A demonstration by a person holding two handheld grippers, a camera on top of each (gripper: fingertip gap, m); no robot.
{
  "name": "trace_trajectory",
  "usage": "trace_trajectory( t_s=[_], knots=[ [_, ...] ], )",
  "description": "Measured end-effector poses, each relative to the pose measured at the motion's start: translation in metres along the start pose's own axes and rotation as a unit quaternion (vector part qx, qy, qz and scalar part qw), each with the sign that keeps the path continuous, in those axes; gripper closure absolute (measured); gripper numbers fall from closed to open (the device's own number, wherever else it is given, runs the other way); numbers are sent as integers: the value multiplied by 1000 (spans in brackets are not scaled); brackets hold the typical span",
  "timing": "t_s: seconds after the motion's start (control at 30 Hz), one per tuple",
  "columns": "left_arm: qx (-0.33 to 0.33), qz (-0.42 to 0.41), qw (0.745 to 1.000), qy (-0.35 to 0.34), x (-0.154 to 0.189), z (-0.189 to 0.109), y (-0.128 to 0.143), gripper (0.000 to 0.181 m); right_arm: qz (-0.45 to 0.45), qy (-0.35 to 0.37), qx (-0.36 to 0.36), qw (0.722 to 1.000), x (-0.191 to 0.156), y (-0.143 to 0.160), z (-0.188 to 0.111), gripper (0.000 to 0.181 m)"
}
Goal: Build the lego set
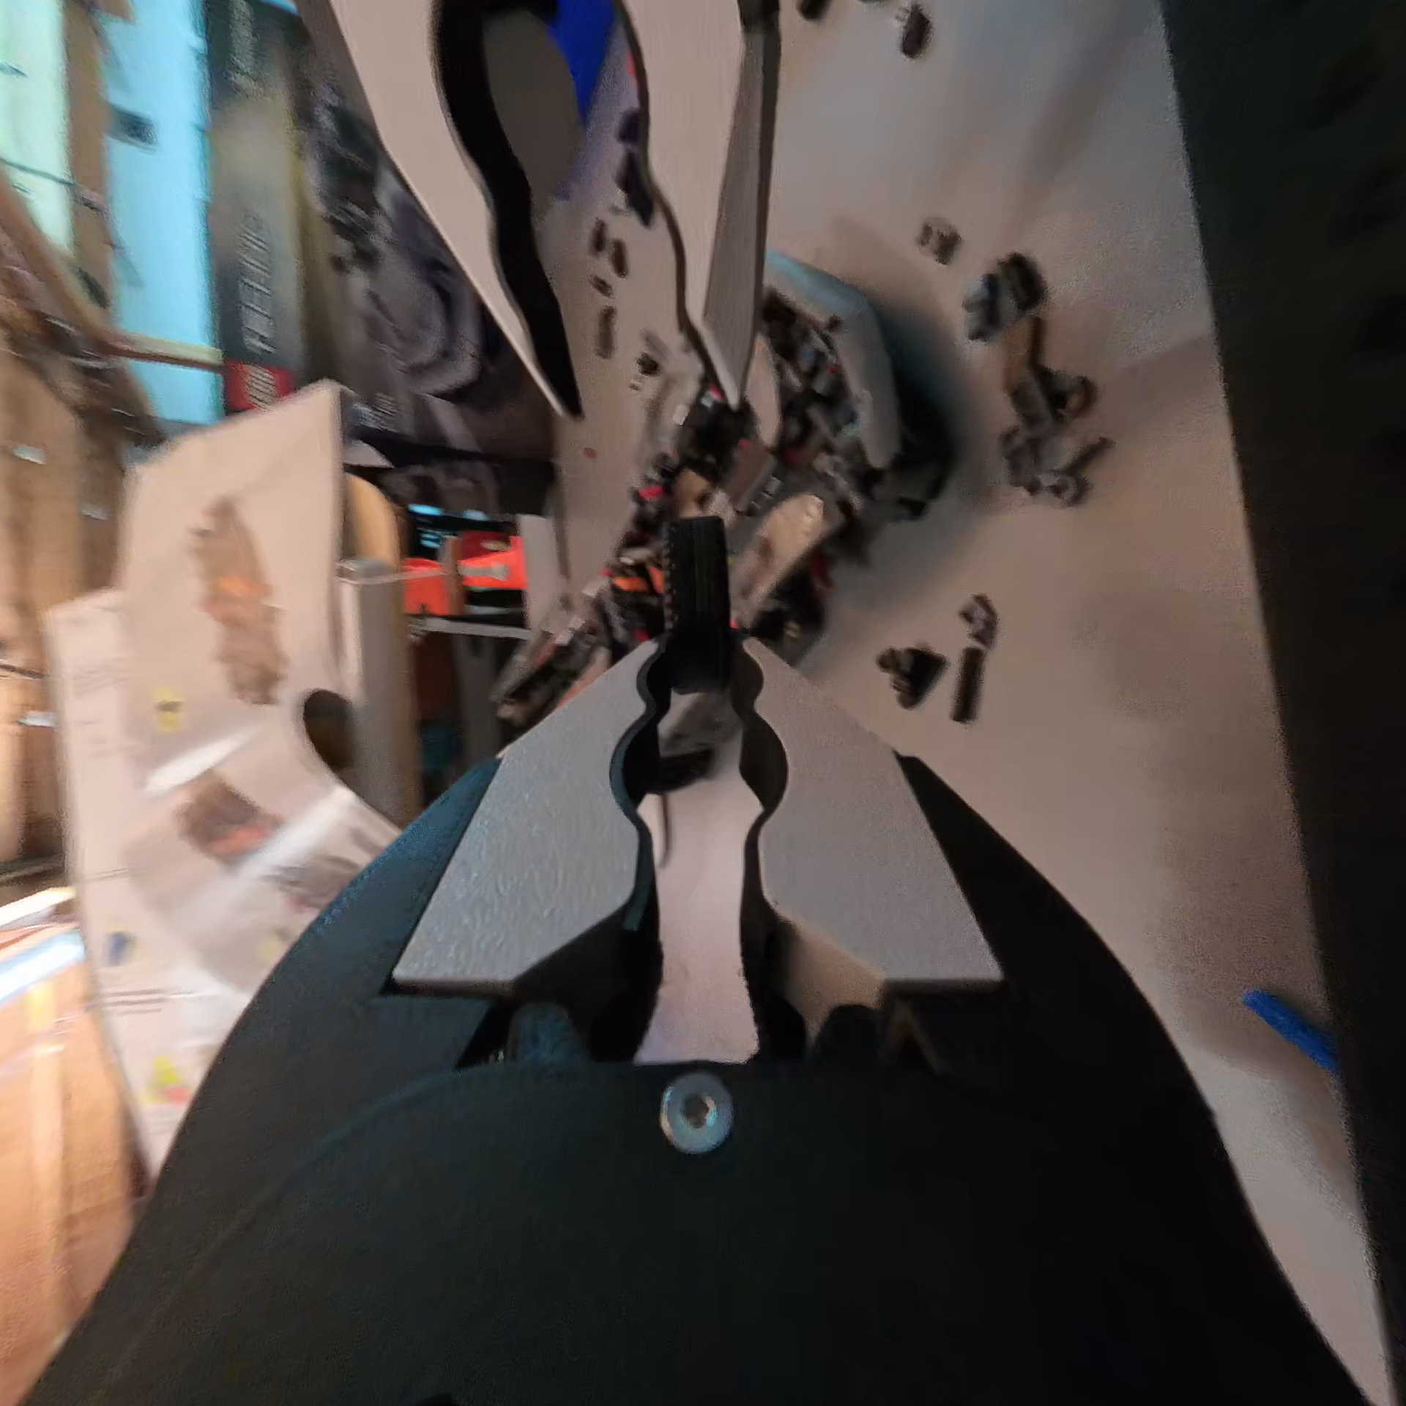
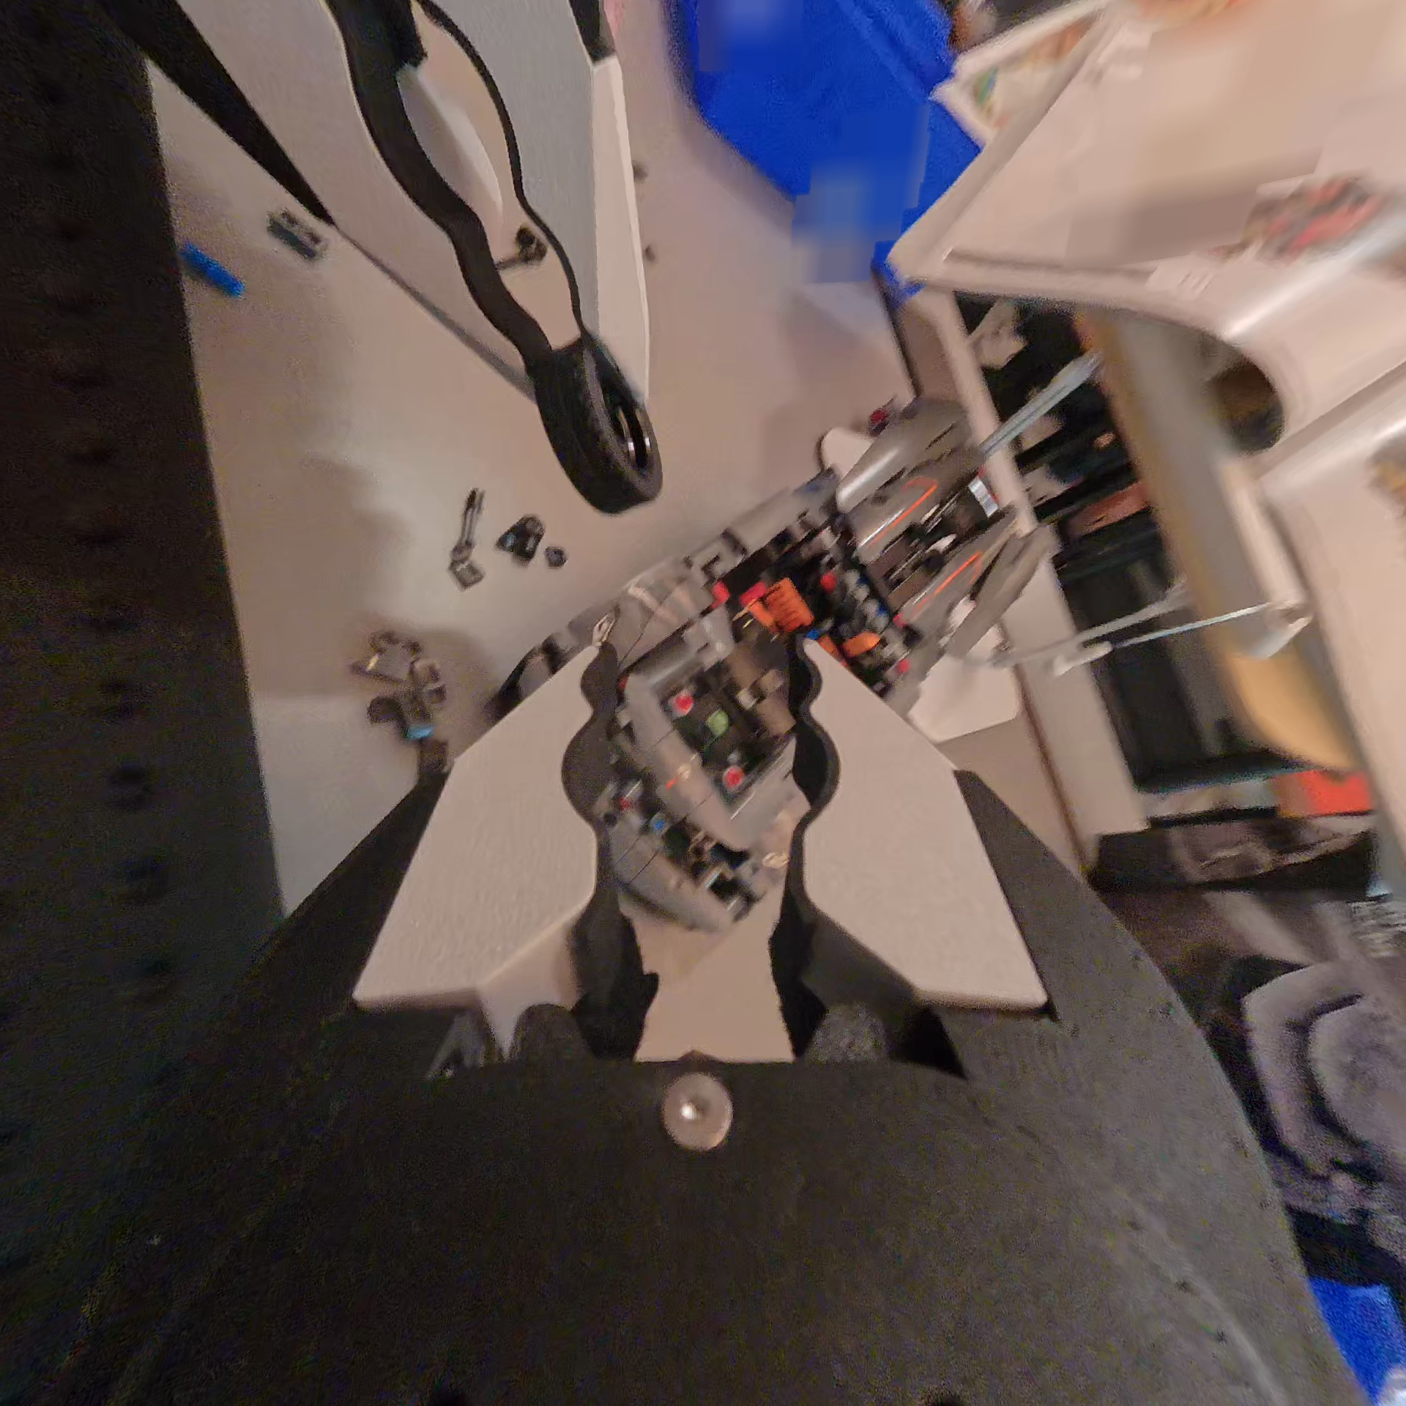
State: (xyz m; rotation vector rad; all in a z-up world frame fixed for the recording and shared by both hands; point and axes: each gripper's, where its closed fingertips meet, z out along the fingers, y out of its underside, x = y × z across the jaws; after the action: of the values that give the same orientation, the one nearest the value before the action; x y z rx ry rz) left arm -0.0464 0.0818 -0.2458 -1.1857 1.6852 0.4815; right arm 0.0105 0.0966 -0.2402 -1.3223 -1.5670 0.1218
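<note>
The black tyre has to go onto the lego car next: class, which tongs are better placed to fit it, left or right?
Probably left. The left tongs already grip the black tyre beside the lego car. The right tongs straddle the car, apparently bracing it.

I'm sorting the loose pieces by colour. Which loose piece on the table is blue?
The small blue rod lying alone at the white table's edge; the other loose pieces, like the grey cluster, are grey or black.
</note>
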Motion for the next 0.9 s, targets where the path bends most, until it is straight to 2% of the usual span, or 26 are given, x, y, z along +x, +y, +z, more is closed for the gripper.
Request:
trace_trajectory(
  t_s=[0.13,0.3,0.37,0.47,0.53,0.77,0.9],
  knots=[
    [14,-60,995,73,29,9,17,169,60,-60,-41,996,-13,27,2,126],
    [20,-96,989,109,42,20,27,169,70,-72,-66,993,-28,26,13,111],
    [30,-108,987,116,46,25,26,169,57,-67,-81,993,-38,23,23,98],
    [40,-117,985,122,50,30,27,169,-11,-3,-129,992,-34,31,38,105],
    [47,-127,983,126,51,32,28,169,-36,4,-142,989,-35,34,41,108],
    [65,-138,980,130,55,41,27,169,-47,19,-127,991,-31,35,40,127],
    [76,-149,976,139,52,46,27,169,-28,19,-127,991,-25,40,36,124]
  ],
)
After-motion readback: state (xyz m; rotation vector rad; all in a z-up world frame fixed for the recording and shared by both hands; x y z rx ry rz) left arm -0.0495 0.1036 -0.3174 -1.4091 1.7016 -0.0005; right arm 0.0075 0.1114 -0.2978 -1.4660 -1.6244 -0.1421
